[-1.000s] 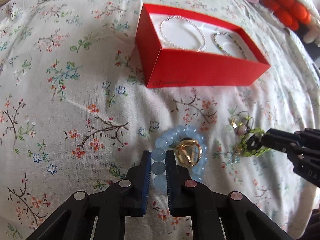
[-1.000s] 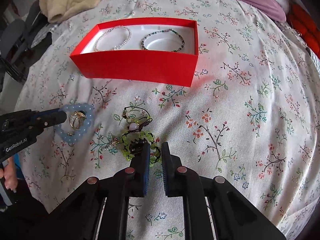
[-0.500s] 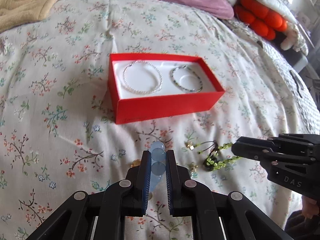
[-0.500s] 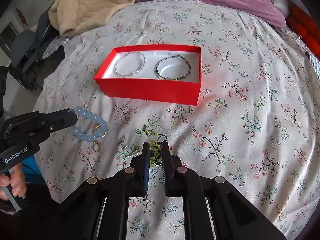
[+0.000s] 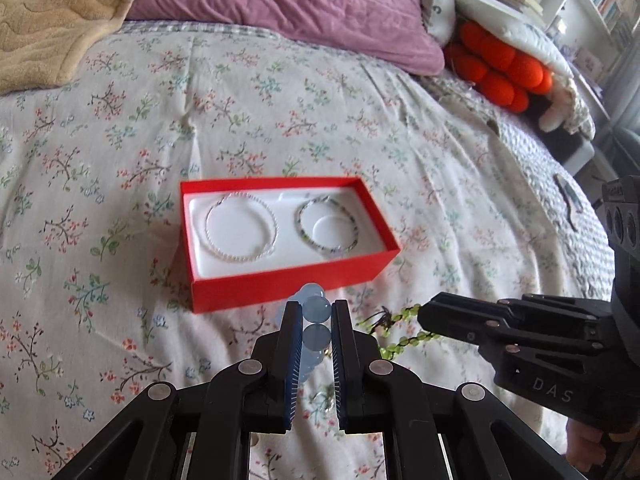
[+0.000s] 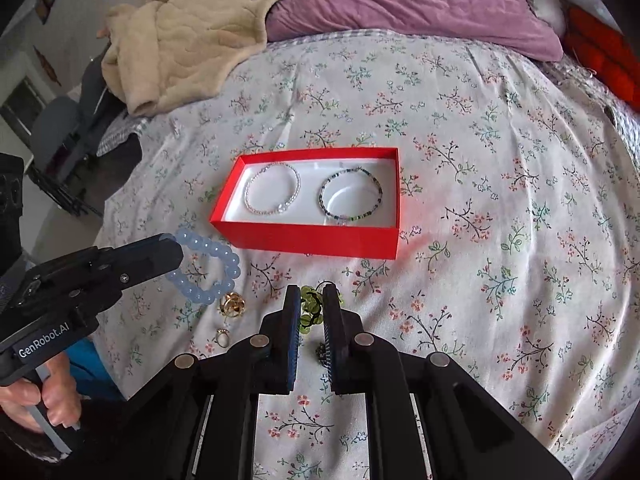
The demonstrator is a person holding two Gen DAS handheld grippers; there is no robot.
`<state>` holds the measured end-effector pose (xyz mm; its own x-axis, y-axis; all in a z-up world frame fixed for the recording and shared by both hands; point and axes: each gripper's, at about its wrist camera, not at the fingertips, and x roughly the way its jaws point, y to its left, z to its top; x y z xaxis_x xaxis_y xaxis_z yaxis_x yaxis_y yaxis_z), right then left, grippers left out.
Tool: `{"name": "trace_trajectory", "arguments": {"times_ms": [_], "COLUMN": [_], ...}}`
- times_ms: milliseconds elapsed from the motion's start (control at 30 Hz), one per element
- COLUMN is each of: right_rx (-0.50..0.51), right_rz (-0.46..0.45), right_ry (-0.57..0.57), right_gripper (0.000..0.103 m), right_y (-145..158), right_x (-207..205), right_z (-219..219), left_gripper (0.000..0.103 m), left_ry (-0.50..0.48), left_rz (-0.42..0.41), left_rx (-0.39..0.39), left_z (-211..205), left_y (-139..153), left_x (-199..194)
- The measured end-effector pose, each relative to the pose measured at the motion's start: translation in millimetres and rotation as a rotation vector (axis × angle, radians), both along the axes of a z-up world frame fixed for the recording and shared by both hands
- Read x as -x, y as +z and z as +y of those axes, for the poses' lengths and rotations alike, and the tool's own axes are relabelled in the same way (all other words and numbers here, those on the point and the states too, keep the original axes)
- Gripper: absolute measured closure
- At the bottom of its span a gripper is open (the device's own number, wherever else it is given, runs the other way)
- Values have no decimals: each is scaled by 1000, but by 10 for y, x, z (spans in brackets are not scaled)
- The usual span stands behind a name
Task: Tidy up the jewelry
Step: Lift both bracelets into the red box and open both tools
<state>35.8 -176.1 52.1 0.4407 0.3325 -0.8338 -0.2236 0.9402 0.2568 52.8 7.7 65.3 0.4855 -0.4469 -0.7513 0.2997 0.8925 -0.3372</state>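
Both bracelets looked like light, floppy loops on stretchy cord, so they would sag and swing from wherever they got pinched. The blue bead bracelet (image 6: 208, 266) had smooth round beads, probably slippery, so I'd say the safest hold was right across a bead or two, which is what the left tongs (image 5: 312, 312) had: clamped on a couple of beads, the rest hanging off the tip above the bed (image 6: 500, 184), just short of the red box (image 5: 288, 284). The right tongs (image 6: 312, 300) were pinched on the green bead bracelet (image 6: 310, 314), a thinner, tangly strand with a dark cord that could easily snag. They sat low and close to the quilt, pointing at the box, and the left tongs came in from the side at about the same height. A white bracelet (image 6: 274, 190) and a dark bead bracelet (image 6: 351, 194) already lay in the box, and two gold rings (image 6: 232, 306) were on the bed.
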Motion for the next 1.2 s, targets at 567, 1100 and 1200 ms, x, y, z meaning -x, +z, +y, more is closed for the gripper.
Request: {"name": "trace_trajectory", "arguments": {"times_ms": [567,1100,1200], "right_rx": [-58,-50,22], "right_rz": [-122,-131,-91], "right_ry": [-109,32,9], "right_gripper": [91,91,91], "right_y": [231,-43,-235], "right_x": [-455,-772,-867], "right_z": [-140,352,328], "left_gripper": [95,94,94], "left_ry": [111,234,222], "left_rz": [8,99,105], "left_rx": [184,-86,-93], "left_z": [-41,149,131], "left_y": [-107,-685,-702], "left_x": [-754,-989,-977]}}
